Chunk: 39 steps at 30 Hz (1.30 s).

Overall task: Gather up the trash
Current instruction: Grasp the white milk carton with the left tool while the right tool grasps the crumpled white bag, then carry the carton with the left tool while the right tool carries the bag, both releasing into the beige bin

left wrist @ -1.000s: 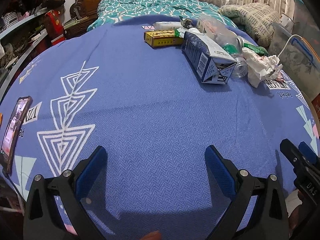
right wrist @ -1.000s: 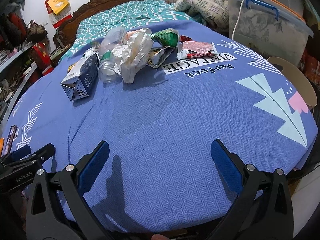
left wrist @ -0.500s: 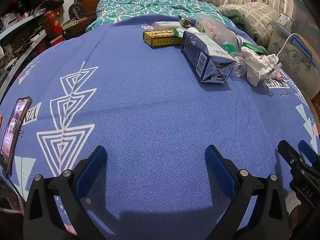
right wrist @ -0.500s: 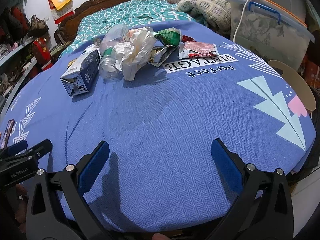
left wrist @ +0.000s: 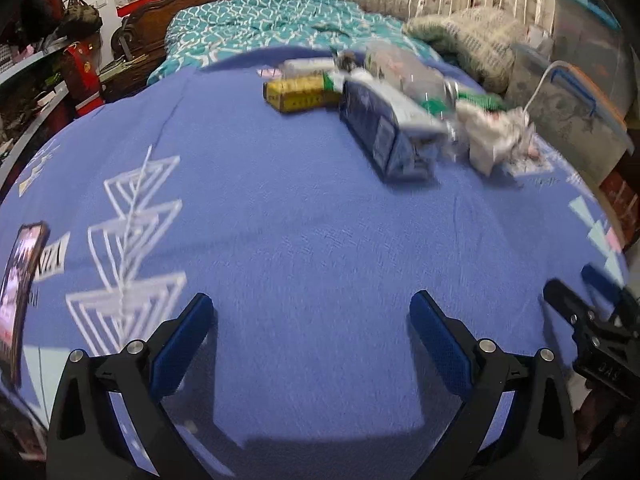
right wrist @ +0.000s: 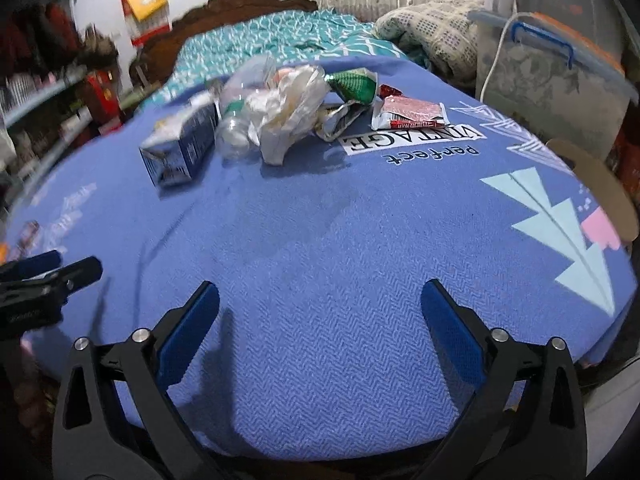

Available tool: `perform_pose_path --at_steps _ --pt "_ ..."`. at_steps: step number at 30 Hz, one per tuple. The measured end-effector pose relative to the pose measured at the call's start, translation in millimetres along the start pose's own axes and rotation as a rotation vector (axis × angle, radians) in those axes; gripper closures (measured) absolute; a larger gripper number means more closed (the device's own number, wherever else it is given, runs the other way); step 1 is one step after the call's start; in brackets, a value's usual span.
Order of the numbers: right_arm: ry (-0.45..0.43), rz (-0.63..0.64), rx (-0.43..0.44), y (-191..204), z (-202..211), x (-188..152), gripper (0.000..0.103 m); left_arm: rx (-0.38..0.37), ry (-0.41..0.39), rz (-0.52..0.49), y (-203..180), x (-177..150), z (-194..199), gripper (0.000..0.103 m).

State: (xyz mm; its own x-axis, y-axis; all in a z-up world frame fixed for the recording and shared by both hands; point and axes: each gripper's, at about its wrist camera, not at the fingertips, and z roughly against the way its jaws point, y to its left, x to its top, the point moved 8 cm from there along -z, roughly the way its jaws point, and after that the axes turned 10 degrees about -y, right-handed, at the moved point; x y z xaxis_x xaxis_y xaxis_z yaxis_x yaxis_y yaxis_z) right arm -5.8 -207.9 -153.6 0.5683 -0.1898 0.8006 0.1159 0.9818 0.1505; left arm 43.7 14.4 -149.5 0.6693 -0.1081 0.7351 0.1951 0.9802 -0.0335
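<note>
A pile of trash lies at the far side of a blue cloth (left wrist: 300, 208): a blue carton (left wrist: 384, 140) (right wrist: 180, 148), a yellow box (left wrist: 300, 94), a clear plastic bottle (right wrist: 240, 120), crumpled white paper (left wrist: 492, 140) (right wrist: 288, 120), a green wrapper (right wrist: 354, 84) and a red sachet (right wrist: 408, 114). My left gripper (left wrist: 310, 320) is open and empty over the near cloth. My right gripper (right wrist: 320, 308) is open and empty, also near the front edge. Each gripper shows at the edge of the other's view.
A phone (left wrist: 18, 292) lies at the cloth's left edge. A clear storage bin (right wrist: 552, 80) with a white cable stands at the right. A bed with a teal cover (left wrist: 260, 20) lies behind, and shelves (left wrist: 32, 80) stand at the left.
Both grippers have moved forward a little toward the trash pile and stay open. The now frames are blurred by motion.
</note>
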Motion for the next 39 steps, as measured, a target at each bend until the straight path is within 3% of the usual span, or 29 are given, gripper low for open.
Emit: perform_pose_path --at_steps 2,4,7,12,13,14,15,16,18,21,25,27,28,29,31,34,35,37,38,39 --pt "0.000 -0.015 0.027 -2 -2 6 0.034 -0.021 -0.029 0.003 1 16 1 0.009" --pt "0.000 -0.047 0.068 -3 -7 16 0.040 -0.058 -0.068 0.006 -1 41 1 0.010" --pt "-0.016 -0.107 0.147 -2 -19 49 0.040 -0.139 -0.120 -0.012 -21 79 -5 0.010" --pt "-0.007 -0.240 0.252 5 -62 98 0.035 -0.166 -0.145 -0.073 -62 113 -38 0.011" --pt "0.009 -0.259 0.268 7 -73 103 0.035 -0.160 -0.138 -0.089 -68 116 -48 0.018" --pt "0.035 -0.270 0.278 11 -87 107 0.037 -0.154 -0.125 -0.101 -71 116 -56 0.033" --pt "0.054 -0.275 0.282 14 -95 106 0.045 -0.141 -0.098 -0.112 -72 113 -67 0.043" --pt "0.076 -0.284 0.298 17 -102 104 0.070 -0.142 -0.066 -0.107 -71 110 -76 0.053" --pt "0.077 -0.314 0.336 21 -97 100 0.071 -0.173 -0.065 -0.080 -63 107 -72 0.054" --pt "0.016 -0.253 0.365 26 -65 93 0.071 -0.196 -0.080 -0.064 -43 91 -48 0.057" --pt "-0.039 -0.191 0.401 23 -19 69 0.071 -0.234 -0.112 -0.064 -21 59 -1 0.075" --pt "-0.039 -0.150 0.359 17 -6 53 0.071 -0.243 -0.095 -0.095 -20 43 15 0.073" --pt "-0.032 -0.140 0.342 14 -3 45 0.071 -0.235 -0.091 -0.096 -20 39 17 0.061" --pt "-0.027 -0.137 0.331 11 -1 41 0.071 -0.226 -0.086 -0.094 -20 35 19 0.040" --pt "-0.037 -0.128 0.316 7 4 37 0.071 -0.178 -0.080 -0.093 -22 34 15 0.021" --pt "-0.052 -0.114 0.296 5 9 36 0.063 -0.117 -0.069 -0.059 -25 44 5 0.007" --pt "-0.045 -0.116 0.308 6 9 36 0.060 -0.097 -0.064 -0.029 -23 50 0 0.009" --pt "-0.048 -0.098 0.302 8 8 36 0.040 -0.053 -0.047 0.011 -17 57 -12 0.010" --pt "-0.048 -0.087 0.291 4 8 32 0.032 -0.043 -0.038 0.030 -16 60 -18 0.019" --pt "-0.048 -0.077 0.288 6 6 31 0.032 -0.045 -0.026 0.045 -15 62 -25 0.028"
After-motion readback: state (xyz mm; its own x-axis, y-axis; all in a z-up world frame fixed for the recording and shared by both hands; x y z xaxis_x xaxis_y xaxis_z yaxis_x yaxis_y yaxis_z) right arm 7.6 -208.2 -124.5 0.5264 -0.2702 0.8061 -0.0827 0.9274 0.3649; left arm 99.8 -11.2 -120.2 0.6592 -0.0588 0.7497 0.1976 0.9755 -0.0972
